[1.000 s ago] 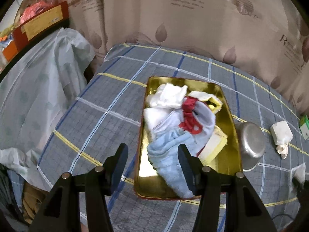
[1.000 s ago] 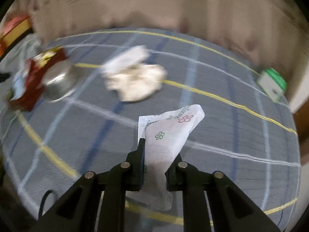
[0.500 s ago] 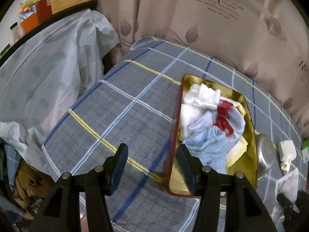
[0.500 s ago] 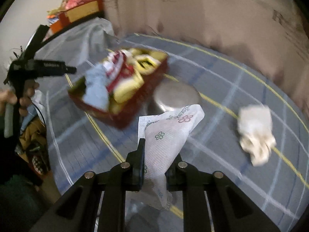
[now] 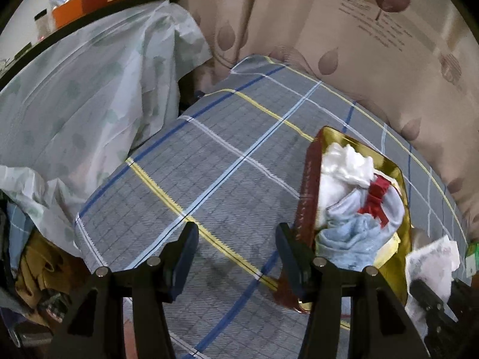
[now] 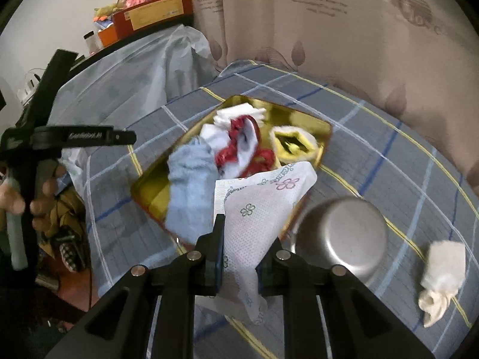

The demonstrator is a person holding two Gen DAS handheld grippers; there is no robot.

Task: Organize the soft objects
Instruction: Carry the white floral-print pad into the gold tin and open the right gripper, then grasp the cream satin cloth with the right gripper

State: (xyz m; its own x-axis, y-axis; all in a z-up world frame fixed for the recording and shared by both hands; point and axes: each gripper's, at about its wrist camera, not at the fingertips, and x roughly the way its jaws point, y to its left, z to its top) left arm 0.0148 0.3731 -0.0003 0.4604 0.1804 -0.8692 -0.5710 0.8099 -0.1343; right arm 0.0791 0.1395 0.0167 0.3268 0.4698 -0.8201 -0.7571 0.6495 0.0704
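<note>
A gold tray with red sides [image 5: 308, 185] [image 6: 155, 188] sits on the checked tablecloth and holds several soft cloths, among them a light blue one [image 5: 350, 239] [image 6: 188, 185] and a white one with red trim [image 6: 242, 146]. My right gripper [image 6: 242, 239] is shut on a white flower-print tissue [image 6: 260, 206] and holds it above the tray's near edge. The tissue also shows in the left wrist view [image 5: 434, 263]. My left gripper [image 5: 236, 239] is open and empty, over bare tablecloth just left of the tray.
An upturned steel bowl [image 6: 344, 236] stands right of the tray. A crumpled white tissue [image 6: 440, 272] lies further right. A plastic-covered bulk [image 5: 74, 104] rises left of the table, with boxes [image 6: 149, 12] on top. A curtain [image 6: 344, 30] hangs behind.
My right gripper has carried the tissue left, from the table's right side to over the tray. My left gripper has drawn away to the left of the tray, still open.
</note>
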